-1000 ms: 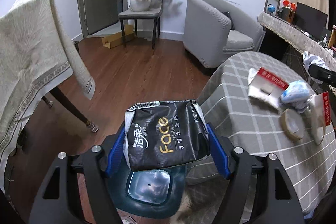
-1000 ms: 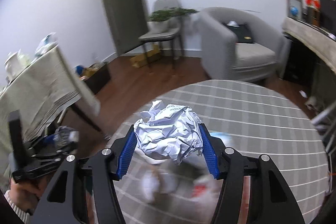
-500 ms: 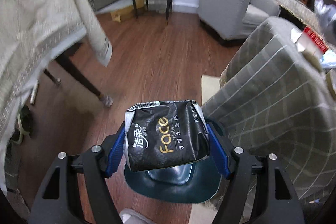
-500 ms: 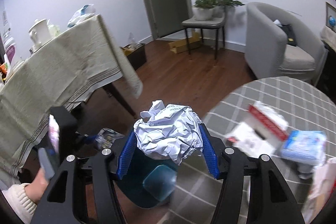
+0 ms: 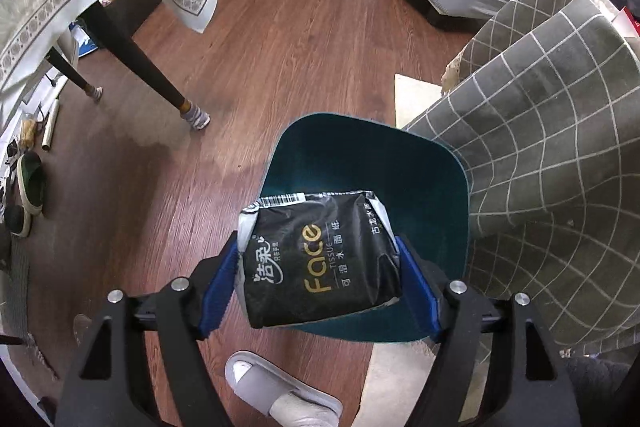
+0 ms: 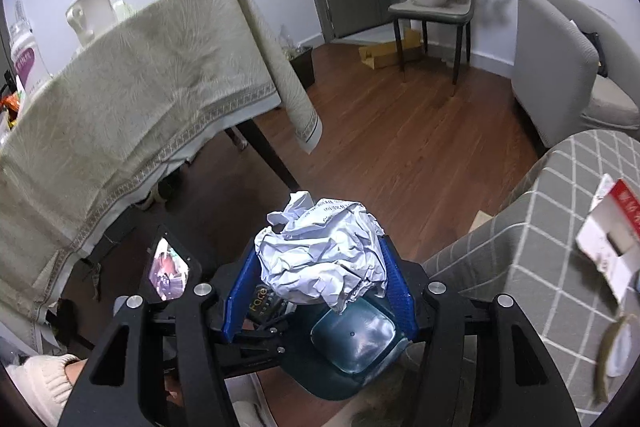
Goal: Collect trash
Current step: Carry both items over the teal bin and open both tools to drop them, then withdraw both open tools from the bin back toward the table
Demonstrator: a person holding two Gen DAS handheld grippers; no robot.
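Note:
My left gripper (image 5: 320, 279) is shut on a black tissue pack (image 5: 320, 259) with gold "Face" lettering and holds it right above the open dark teal trash bin (image 5: 420, 179) on the floor. My right gripper (image 6: 320, 287) is shut on a crumpled white paper ball (image 6: 320, 259) and holds it above the same bin (image 6: 352, 343). The left gripper and its pack (image 6: 260, 303) show just below and left of the paper ball.
A round table with a grey checked cloth (image 5: 552, 147) stands right of the bin, with a red-and-white carton (image 6: 608, 239) on it. A table with a beige cloth (image 6: 120, 107) stands left. My slippered foot (image 5: 280, 391) is near the bin.
Both grippers have swung from the round table toward the floor. The left one with the tissue pack now hangs over the bin's mouth; the right one with the paper ball has come above the bin.

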